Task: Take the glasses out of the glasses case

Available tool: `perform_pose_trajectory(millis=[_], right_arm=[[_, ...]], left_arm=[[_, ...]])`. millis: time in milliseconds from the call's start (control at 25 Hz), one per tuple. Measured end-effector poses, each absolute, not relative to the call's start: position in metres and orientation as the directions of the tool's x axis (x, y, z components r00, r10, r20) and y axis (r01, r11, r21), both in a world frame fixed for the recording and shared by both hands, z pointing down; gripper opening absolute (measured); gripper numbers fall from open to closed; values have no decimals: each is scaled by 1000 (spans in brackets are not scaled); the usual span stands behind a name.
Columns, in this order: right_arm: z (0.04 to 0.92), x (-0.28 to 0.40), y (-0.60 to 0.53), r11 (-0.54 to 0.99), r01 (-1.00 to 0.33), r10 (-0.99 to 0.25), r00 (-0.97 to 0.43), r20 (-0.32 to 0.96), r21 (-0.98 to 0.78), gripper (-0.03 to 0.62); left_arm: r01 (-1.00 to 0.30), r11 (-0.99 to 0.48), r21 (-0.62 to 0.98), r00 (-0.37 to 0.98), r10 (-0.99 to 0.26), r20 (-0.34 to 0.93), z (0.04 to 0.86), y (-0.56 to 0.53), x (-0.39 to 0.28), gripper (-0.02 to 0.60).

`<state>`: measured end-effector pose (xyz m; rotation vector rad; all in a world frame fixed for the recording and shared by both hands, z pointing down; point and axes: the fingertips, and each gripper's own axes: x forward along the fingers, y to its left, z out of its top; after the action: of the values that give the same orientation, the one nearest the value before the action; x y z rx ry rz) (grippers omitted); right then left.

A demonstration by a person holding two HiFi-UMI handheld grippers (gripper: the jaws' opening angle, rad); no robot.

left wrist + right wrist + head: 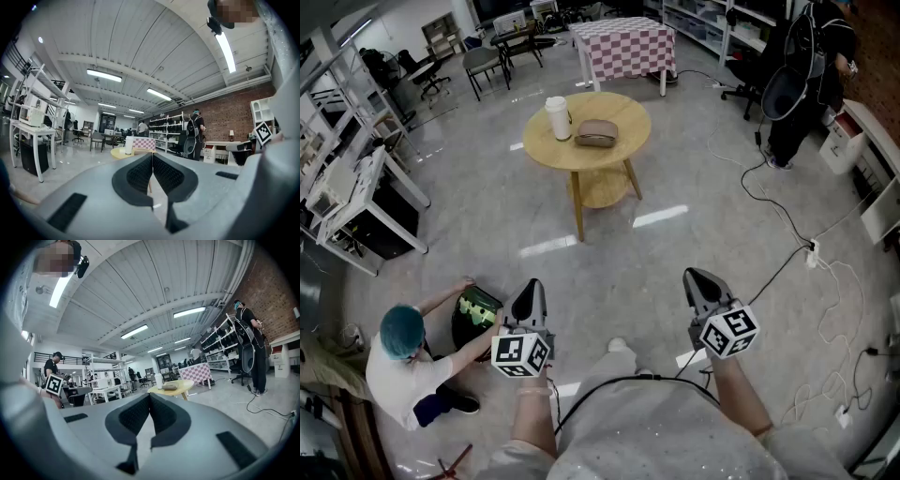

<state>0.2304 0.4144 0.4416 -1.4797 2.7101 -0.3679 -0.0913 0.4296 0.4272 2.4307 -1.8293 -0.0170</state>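
Standing well back from the round table (628,117), the person holds both tools low and close to the body, pointing level toward the work. The left tool (531,285) has its jaws pressed together with nothing between them, as its own view shows the dark pads meeting along one line. The right tool (695,276) is the same: jaws together, pads touching, empty. Carrying them closed and level looks like a resting carry for an approach, since nothing is within reach yet.

The glasses case (597,133) lies flat on the table, near its middle, with its lid apparently down. The glasses cannot be seen, so they are presumably inside. A white cup (558,118) stands upright just beside the case, on its left in the head view. That closeness matters, because a tool coming in from that side could knock the cup over.

Judging by this, the task has not started. The case is untouched and a stretch of bare floor (609,253) lies between the person and the table. The likely next need is to step closer, open one tool to steady the case and use the other to lift the lid.

A crouching person (408,361) works on the floor near the left tool, and cables (787,220) trail across the floor to the right, so the straight path ahead looks safest.
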Motion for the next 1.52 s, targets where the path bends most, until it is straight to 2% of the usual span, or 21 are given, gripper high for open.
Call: perform_pose_trajectory(millis=[560, 840, 1120, 1520], right_arm=[[455, 223, 391, 536, -806, -813, -573, 103, -252, 6], [465, 215, 337, 506, -824, -828, -547, 123, -255, 9], [474, 205, 266, 458, -842, -844, -513, 158, -284, 64], [483, 188, 194, 368, -871, -872, -445, 206, -325, 81]], left_arm=[[-961, -257, 98, 265, -961, 80, 439, 409, -99, 6], [-953, -290, 86, 298, -949, 103, 446, 352, -103, 6], [-950, -293, 108, 305, -944, 123, 454, 277, -127, 6], [-918, -377, 122, 392, -907, 155, 457, 175, -141, 6]])
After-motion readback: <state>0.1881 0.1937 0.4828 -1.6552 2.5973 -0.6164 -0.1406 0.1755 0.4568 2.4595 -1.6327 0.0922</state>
